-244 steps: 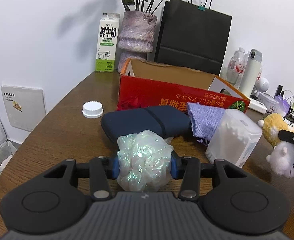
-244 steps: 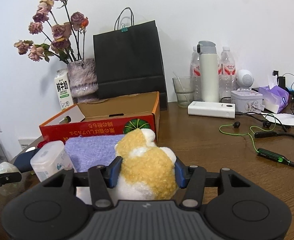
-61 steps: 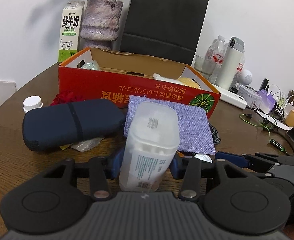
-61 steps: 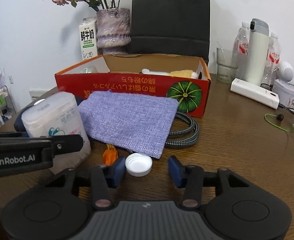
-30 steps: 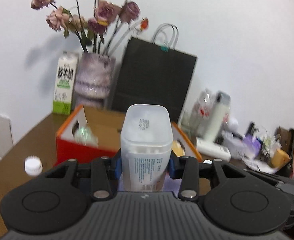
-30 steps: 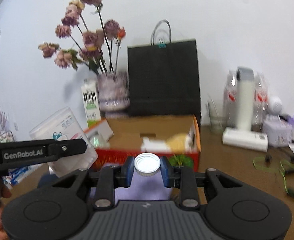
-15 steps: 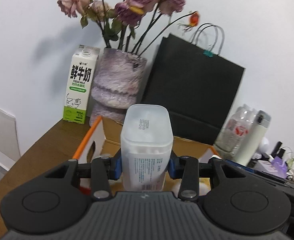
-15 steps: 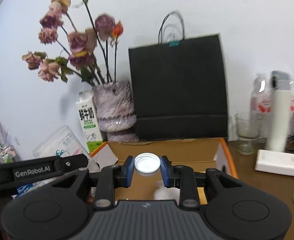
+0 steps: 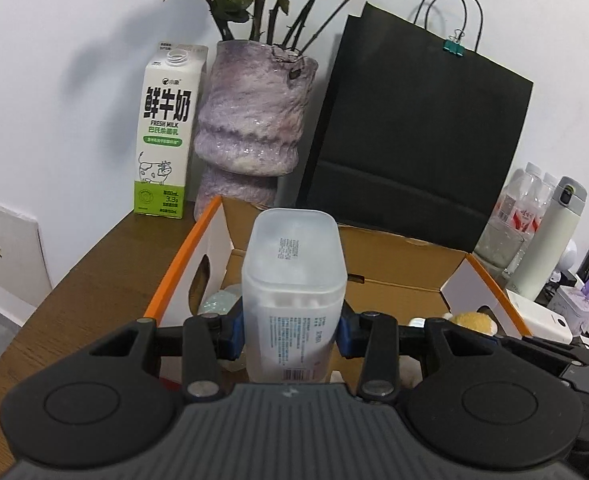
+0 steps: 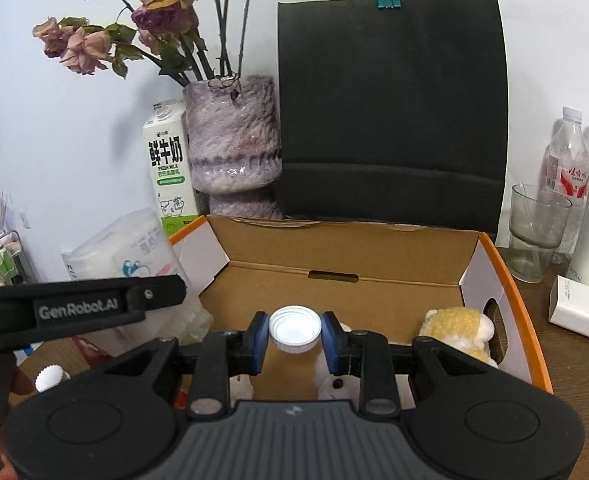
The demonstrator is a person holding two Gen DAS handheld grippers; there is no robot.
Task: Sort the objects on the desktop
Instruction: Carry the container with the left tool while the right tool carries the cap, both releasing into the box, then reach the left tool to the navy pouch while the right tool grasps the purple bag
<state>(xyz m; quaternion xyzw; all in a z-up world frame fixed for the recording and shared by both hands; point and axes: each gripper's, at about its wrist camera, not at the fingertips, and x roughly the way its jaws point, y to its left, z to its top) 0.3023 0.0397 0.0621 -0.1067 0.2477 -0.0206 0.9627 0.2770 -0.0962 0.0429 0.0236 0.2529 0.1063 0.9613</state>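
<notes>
Left gripper (image 9: 290, 334) clenched on frosted plastic cotton-swab tub (image 9: 294, 292); right gripper (image 10: 294, 338) clenched on white screw cap (image 10: 295, 329). Both over open orange-edged cardboard box (image 10: 374, 256). Yellow plush toy (image 10: 456, 330) already inside, right. 2 drops pending; second white ribbed cap (image 10: 48, 378) left on near-left table.

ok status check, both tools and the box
Left tool shut on plastic tub, right tool shut on white cap. Both over the open box. Plush toy already inside; nothing blocking.
</notes>
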